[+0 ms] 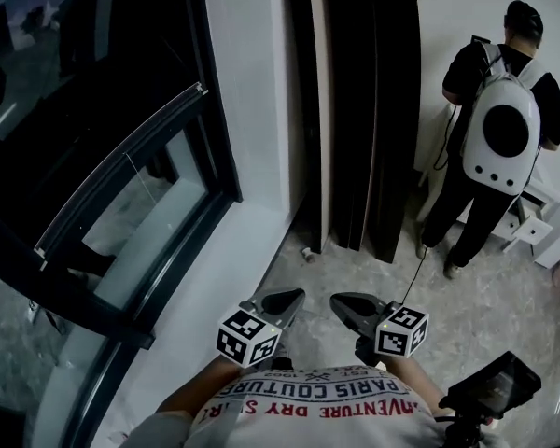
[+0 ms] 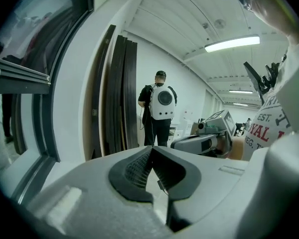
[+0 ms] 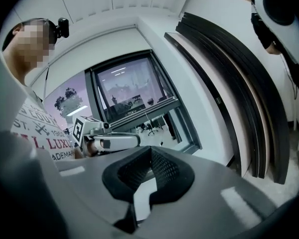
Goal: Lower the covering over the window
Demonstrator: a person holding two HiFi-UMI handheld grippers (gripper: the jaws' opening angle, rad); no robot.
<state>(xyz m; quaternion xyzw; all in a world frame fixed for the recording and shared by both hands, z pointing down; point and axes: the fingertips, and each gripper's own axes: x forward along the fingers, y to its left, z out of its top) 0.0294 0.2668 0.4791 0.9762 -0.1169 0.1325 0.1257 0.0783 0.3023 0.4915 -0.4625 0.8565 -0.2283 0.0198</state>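
The window (image 1: 121,185) with its dark frame fills the left of the head view, above a white sill (image 1: 215,269). A thin cord (image 1: 138,177) hangs in front of the glass. I see no blind or shade over the pane. My left gripper (image 1: 294,294) and right gripper (image 1: 336,299) are held low, close to my torso, side by side and pointing away from me. Both are shut with nothing between the jaws. The left gripper view shows its jaws (image 2: 150,148) closed tip to tip. In the right gripper view its jaws (image 3: 150,148) are closed too, facing the window (image 3: 134,93).
Several dark boards (image 1: 355,110) lean against the white wall right of the window. A person with a white backpack (image 1: 504,129) stands at the far right, back turned. A small monitor on a stand (image 1: 490,390) is at the bottom right. The floor (image 1: 467,315) is pale marble.
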